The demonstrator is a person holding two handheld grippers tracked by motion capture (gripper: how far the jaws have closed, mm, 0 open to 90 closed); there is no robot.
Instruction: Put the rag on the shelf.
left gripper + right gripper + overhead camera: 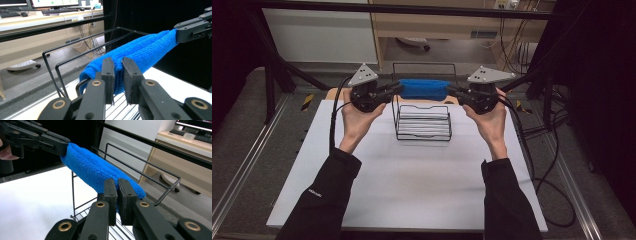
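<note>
A folded blue cloth (424,89) hangs stretched level between my two grippers, above the back of a black wire rack (422,122) on the white table (412,185). My left gripper (399,87) pinches the cloth's left end and my right gripper (449,90) its right end. In the left gripper view the blue cloth (140,52) fills the narrow gap of my left gripper (118,61) and runs to the right gripper (178,32). In the right gripper view the right gripper (117,182) is clamped tight on the cloth (92,170), which runs to the left gripper (63,146).
The rack's tall wire back loops (50,57) rise just behind the cloth. A black frame bar (412,9) crosses the far side, with a wooden desk (437,25) beyond it. Cables (552,165) trail off the table's right edge.
</note>
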